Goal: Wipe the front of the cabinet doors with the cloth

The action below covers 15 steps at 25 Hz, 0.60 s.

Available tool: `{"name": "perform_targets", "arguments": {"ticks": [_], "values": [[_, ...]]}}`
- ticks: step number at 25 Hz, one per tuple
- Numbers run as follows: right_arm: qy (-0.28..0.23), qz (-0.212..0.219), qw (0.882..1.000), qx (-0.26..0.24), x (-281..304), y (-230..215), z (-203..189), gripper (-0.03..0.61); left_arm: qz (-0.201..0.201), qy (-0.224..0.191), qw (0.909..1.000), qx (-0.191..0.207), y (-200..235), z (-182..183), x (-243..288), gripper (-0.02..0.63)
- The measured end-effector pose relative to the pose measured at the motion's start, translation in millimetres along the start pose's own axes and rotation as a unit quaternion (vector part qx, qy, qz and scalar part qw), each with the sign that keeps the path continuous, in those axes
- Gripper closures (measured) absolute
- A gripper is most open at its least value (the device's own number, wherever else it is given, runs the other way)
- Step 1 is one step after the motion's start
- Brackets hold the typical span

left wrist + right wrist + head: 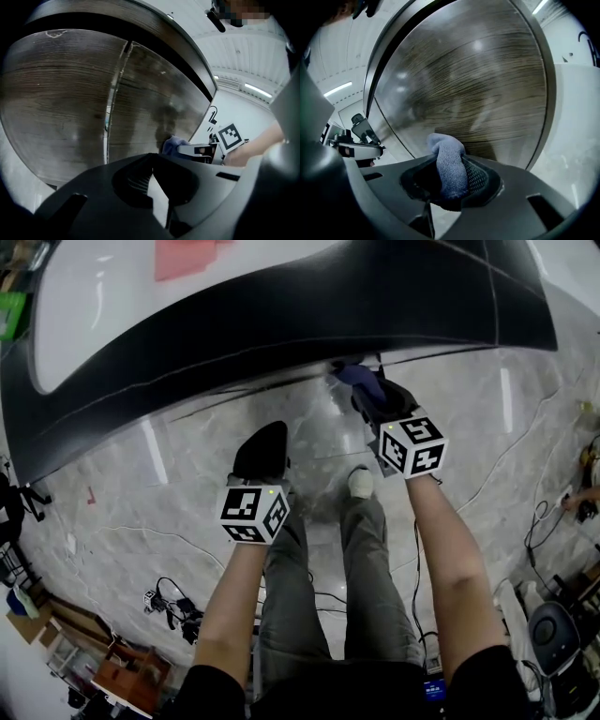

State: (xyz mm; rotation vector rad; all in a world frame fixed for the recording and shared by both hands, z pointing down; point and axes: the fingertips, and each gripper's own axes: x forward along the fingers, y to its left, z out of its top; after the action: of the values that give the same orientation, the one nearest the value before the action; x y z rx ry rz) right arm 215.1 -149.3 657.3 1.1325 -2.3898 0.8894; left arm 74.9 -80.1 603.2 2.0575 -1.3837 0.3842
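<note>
Cabinet doors (281, 324) run across the far side, under the worktop (103, 306); a flat sheet (183, 256) lies on the worktop. Right tongs (364, 390) are up at the doors' lower edge with the cloth (447, 164) clamped between them, its end sticking out ahead toward the door face; contact unclear. Left tongs (274, 430) sit nearer and to the left, short of the doors, over the floor (122, 484), with the door seam (112, 93) ahead of them. Person's legs (375, 577) are below, between both arms. Cables (173, 610) lie on the floor, near-left.
</note>
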Motion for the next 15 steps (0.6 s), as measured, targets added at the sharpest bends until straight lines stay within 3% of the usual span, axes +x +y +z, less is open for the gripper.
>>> {"name": "perform_targets", "arguments": {"ticks": [15], "values": [[-0.016, -0.058, 0.997, 0.039, -49, -99, 4, 0.459, -0.06, 0.016, 0.9975, 0.034, -91, 6, 63, 0.62]]}}
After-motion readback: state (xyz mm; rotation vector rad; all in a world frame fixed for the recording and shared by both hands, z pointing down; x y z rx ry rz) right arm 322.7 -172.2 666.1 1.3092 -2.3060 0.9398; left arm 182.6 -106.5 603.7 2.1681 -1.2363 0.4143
